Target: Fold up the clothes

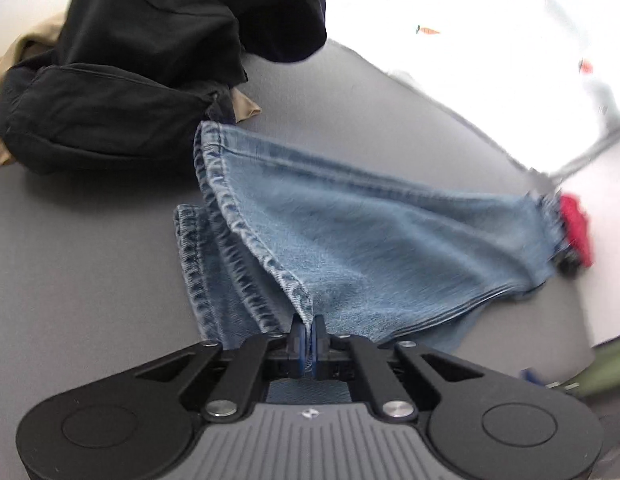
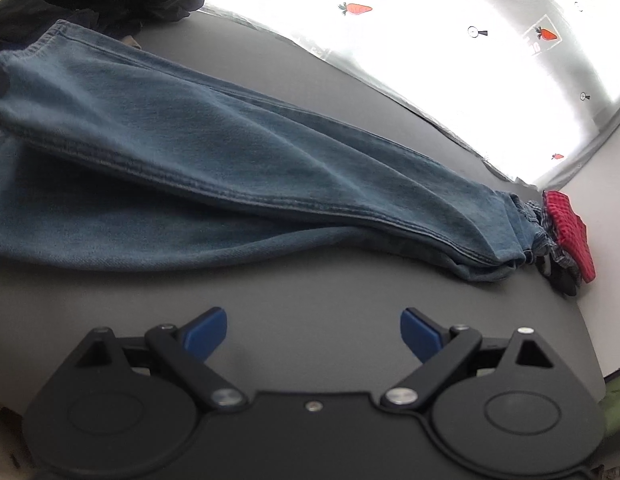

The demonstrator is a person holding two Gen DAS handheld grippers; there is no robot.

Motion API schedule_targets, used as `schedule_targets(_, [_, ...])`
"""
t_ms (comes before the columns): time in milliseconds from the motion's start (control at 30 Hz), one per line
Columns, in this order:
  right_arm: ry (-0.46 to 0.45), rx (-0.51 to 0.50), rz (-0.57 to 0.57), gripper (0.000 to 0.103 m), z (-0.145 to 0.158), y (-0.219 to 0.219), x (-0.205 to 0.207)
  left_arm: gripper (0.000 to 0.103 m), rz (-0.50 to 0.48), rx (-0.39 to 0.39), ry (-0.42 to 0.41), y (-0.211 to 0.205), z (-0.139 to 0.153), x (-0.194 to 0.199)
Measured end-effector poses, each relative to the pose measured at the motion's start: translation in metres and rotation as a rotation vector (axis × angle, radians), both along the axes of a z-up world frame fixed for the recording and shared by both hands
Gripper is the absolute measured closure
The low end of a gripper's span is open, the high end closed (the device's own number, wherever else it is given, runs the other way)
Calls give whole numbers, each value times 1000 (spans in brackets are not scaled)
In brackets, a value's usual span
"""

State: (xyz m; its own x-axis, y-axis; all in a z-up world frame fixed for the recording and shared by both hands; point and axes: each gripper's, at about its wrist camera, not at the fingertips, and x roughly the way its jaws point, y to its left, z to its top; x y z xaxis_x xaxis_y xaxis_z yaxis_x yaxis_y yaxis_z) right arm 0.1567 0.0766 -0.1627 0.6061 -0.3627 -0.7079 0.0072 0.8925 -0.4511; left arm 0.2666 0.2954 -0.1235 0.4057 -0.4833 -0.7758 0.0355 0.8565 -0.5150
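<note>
On the left of the grey tabletop (image 1: 69,260), a heap of black clothes (image 1: 121,80) lies crumpled over something beige (image 1: 17,60), none of it folded. Right of the heap, the jeans (image 1: 370,240) stretch across the tabletop with one leg laid over the other. The left claw (image 1: 308,334) is clamped on the hem of the upper leg, which rises off the lower one, so the next fold looks just begun: the legs look matched lengthwise, but the crosswise folds are still to do. Further right, by the waistband, a red cloth (image 2: 570,232) sits with a checked item at the edge. The right claw (image 2: 314,334) hovers near the jeans, its jaws apart and empty.
</note>
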Motion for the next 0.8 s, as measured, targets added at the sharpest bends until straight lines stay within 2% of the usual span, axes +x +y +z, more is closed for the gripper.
schedule_targets(67, [4, 9, -5, 9, -1, -4, 1, 101, 5, -26, 14, 11, 14, -9])
schedule_targets(133, [7, 18, -10, 9, -3, -8, 3, 100, -2, -2, 43, 9, 13, -17])
schedule_targets(167, [8, 22, -10, 9, -3, -10, 5, 100, -9, 23, 69, 6, 7, -19])
schedule_targets(300, [4, 35, -3, 9, -5, -12, 10, 97, -18, 116, 265, -1, -36, -15])
schedule_targets(367, [-2, 46, 6, 9, -4, -14, 12, 93, -9, 156, 288, 0, -42, -14])
schedule_targets(400, [-7, 52, 11, 9, -2, -16, 13, 92, 3, 165, 284, 2, -41, -15])
schedule_targets(433, [-19, 64, 20, 12, 0, -18, 13, 86, 20, 168, 273, 4, -38, -16])
schedule_targets(500, [-49, 121, 43, 43, 8, -25, 12, 82, 49, 156, 215, 6, -26, -18])
schedule_targets(533, [-59, 148, 41, 68, 11, -30, 14, 81, 70, 146, 165, 8, -19, -20])
schedule_targets(567, [-66, 174, 32, 76, 15, -35, 16, 78, 89, 141, 114, 9, -11, -22])
schedule_targets(633, [-95, 219, 15, 78, 20, -47, 22, 57, 96, 154, 13, 2, 2, -22])
schedule_targets(667, [-104, 245, 7, 80, 22, -53, 25, 52, 94, 174, -28, -5, 7, -20])
schedule_targets(800, [-84, 353, -19, 79, 25, -74, 46, 51, 21, 278, -111, -52, 15, -3])
